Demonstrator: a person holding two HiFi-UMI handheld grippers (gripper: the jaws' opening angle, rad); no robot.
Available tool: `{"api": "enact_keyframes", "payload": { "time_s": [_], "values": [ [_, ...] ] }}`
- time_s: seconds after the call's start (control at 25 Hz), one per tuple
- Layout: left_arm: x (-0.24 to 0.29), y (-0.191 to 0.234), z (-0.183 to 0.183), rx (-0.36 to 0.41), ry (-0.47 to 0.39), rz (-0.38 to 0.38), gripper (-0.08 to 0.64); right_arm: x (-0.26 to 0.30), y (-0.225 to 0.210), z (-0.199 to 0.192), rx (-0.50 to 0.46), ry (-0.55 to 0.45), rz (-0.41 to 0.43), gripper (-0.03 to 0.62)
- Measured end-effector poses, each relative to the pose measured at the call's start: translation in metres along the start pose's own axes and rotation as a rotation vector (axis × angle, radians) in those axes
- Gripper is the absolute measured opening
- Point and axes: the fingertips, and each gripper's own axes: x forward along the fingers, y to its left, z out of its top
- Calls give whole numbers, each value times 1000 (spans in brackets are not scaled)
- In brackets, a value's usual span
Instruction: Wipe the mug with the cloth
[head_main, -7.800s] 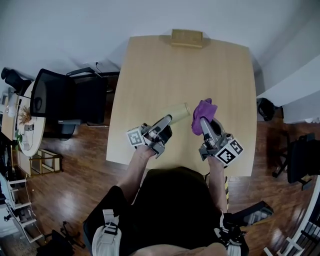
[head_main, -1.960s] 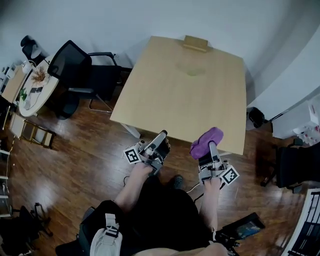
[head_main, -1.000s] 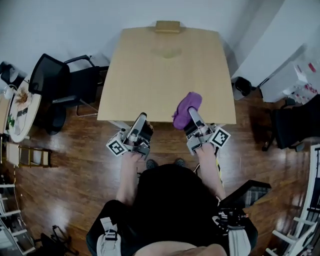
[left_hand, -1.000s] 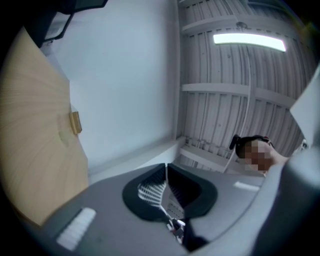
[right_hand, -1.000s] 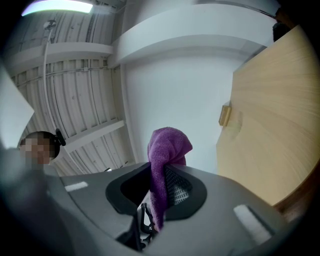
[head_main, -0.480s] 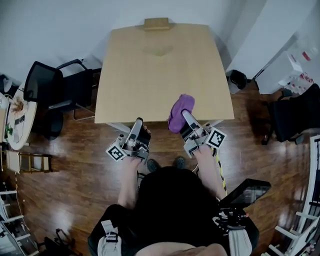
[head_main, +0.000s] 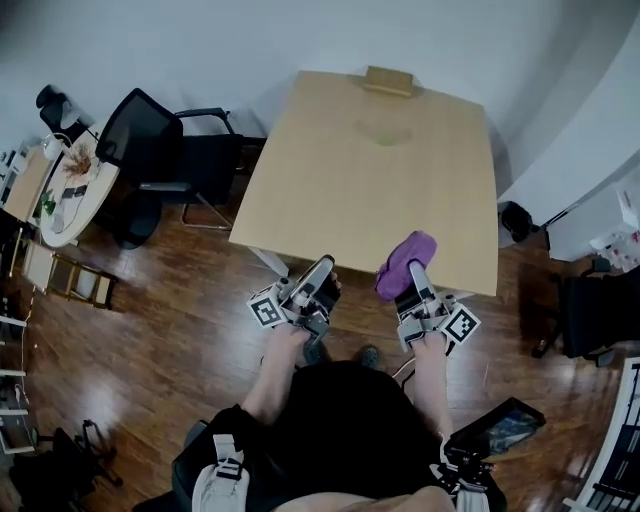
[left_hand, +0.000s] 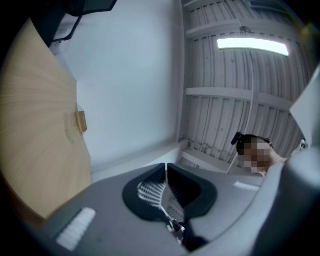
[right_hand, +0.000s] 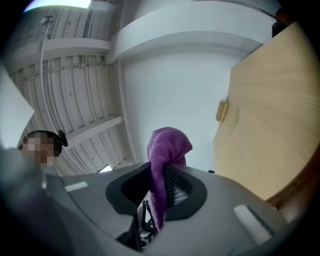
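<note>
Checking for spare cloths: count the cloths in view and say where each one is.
1. The purple cloth is clamped in the right gripper, held by the near edge of the table. No other shows; more could lie outside these views.

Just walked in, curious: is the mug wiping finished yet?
It looks mostly done: the mug sits at the far end of the table. In hand: the right gripper clamps the purple cloth; the left gripper is shut and empty. Probably only setting the cloth down is left.
</note>
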Motion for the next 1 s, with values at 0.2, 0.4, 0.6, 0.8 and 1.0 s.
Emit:
{"api": "enact_keyframes", "payload": {
  "time_s": [0.2,0.4,0.6,0.8,1.0],
  "values": [
    [-2,-2,3,5,3,-6,15,2,3,-3,-16,2,8,61],
    [2,-2,-2,-1,36,-20,9,-4,8,-2,-37,-20,16,61],
    [2,-3,4,20,35,-31,9,11,13,-4,-40,-2,70,61],
    [6,-4,3,2,42,-44,9,8,11,-7,-43,-5,16,61],
    [12,-2,1,1,53,-47,9,9,7,-4,-5,-18,16,61]
  ]
}}
